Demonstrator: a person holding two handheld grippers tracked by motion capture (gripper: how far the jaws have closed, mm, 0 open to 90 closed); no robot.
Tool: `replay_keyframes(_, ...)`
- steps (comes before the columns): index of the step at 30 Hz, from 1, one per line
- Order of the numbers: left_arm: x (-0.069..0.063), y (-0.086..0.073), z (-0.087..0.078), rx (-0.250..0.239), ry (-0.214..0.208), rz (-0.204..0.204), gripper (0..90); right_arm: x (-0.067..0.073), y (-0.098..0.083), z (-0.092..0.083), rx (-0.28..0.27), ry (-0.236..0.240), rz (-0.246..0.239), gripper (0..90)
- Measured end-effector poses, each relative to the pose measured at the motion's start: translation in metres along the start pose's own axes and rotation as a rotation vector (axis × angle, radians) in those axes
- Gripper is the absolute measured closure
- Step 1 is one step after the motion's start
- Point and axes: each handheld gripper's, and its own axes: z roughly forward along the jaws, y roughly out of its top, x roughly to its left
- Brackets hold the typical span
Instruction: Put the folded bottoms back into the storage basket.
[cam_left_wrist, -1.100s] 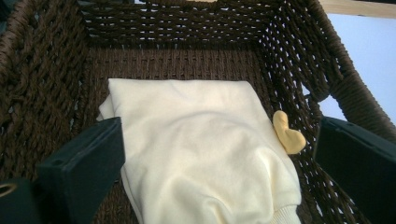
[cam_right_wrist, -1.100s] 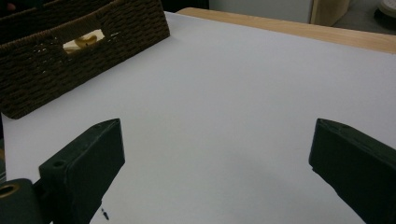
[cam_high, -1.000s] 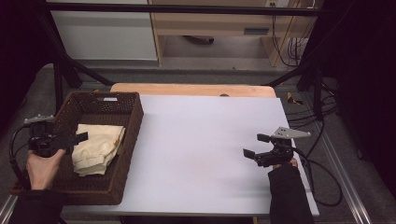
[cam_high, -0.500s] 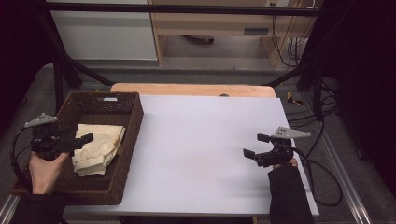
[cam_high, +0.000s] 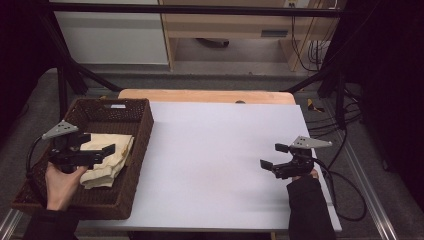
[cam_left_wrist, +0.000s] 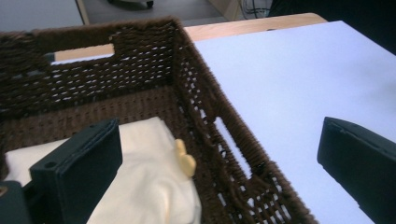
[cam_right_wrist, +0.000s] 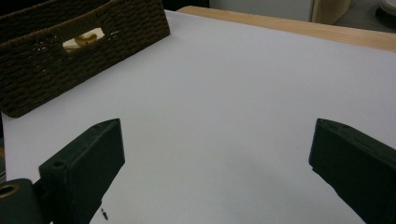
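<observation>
A dark brown wicker basket (cam_high: 144, 131) stands at the left end of the white table top (cam_high: 215, 150). A folded cream cloth (cam_high: 109, 161) lies inside it. My left gripper (cam_high: 100, 142) hovers over the cloth, open, with nothing between its jaws. In the left gripper view the cloth (cam_left_wrist: 149, 186) lies under the left jaw, and the basket's near wall (cam_left_wrist: 201, 107) crosses the open gripper (cam_left_wrist: 219, 133). My right gripper (cam_high: 272, 156) is held open over the bare table at the right. The right gripper view shows that gripper (cam_right_wrist: 217, 130) empty and the basket (cam_right_wrist: 70, 65) far off.
A wooden board (cam_high: 205, 96) edges the table's far side. Black frame posts (cam_high: 62, 85) and cables (cam_high: 345, 170) stand around the table. The white top between the basket and my right gripper is bare.
My left gripper has shifted a little to the right over the cloth in the basket and stays open. The right gripper has not moved.
</observation>
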Motion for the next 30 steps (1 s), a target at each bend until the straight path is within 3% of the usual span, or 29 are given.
replay_keyframes(12, -0.032, 0.001, 0.019, -0.011, -0.07, 0.045, 0.0, 0.0, 0.0, 0.0, -0.003, 0.001, -0.001, 3.6)
replay_keyframes(21, -0.054, -0.005, 0.039, 0.026, -0.116, 0.073, 0.0, 0.0, 0.0, -0.001, -0.002, 0.005, -0.003, 3.6)
replay_keyframes(30, -0.06, -0.013, 0.052, 0.054, -0.155, 0.082, 0.0, 0.0, 0.0, 0.0, 0.0, 0.007, -0.004, 3.6)
